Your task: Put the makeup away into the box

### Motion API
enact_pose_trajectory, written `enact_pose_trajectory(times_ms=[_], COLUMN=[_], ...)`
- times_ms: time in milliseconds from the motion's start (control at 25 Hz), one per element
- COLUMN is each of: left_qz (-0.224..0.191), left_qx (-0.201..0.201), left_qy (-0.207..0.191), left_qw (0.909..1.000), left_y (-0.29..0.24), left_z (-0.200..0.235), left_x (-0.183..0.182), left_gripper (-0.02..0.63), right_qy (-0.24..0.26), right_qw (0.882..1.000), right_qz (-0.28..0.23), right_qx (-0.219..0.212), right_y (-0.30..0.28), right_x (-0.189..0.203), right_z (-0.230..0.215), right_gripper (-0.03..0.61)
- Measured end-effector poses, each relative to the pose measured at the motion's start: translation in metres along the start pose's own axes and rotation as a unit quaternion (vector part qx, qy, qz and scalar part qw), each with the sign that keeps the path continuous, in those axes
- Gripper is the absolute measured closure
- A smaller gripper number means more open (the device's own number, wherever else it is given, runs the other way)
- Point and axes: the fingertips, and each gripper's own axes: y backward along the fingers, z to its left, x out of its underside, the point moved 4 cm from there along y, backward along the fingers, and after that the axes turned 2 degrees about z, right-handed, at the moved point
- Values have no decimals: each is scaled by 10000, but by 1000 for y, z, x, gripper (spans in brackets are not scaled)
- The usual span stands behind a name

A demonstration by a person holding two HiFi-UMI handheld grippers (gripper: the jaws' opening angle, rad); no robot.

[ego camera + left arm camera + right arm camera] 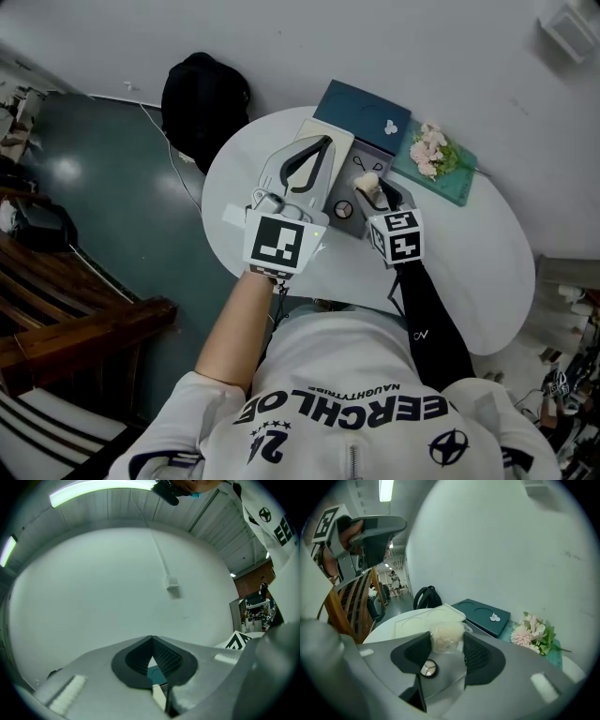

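Observation:
My right gripper (373,190) is shut on a cream makeup puff (366,180) in a clear wrapper, held just above the grey box insert (359,223). In the right gripper view the puff (446,634) sits between the two dark pads, with a small round compact (427,668) lying on the grey insert below. That compact (343,209) also shows in the head view. My left gripper (327,142) hovers over the cream tray (336,161), its tips touching and nothing held. The left gripper (151,638) points level at the white wall.
A teal box lid (362,117) lies at the table's far side, with pink flowers (431,150) on a teal mat to its right. A black bag (202,94) sits on the floor beyond the round white table (469,272). A wooden chair (66,319) stands at the left.

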Motion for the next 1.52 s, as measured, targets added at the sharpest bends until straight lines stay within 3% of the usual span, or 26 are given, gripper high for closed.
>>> enact_pose_trajectory(times_ms=[160,320,920,1200,1520], left_qz=[-18,-48,-121,-113,93], left_qx=[51,73,168,132,78], left_qy=[15,26,56,30,-16], left_qw=[10000,10000,9998,9998,9999], left_y=[1,1,2,2,1], left_z=[3,6,6,7,9], left_x=[1,1,1,-4,-5], left_gripper=[612,612,612,612,612], right_qy=[-74,-224,-260,-10,563], right_qw=[10000,9997,9991,9936,9700], right_qz=[2,14,-128,-1023,-2204], right_qx=[-2,34,310,475,860], right_y=[-5,-6,4,31,86], right_x=[-3,-1,0,-39,-98], right_z=[2,3,-2,-4,1], right_gripper=[332,242,252,269,295])
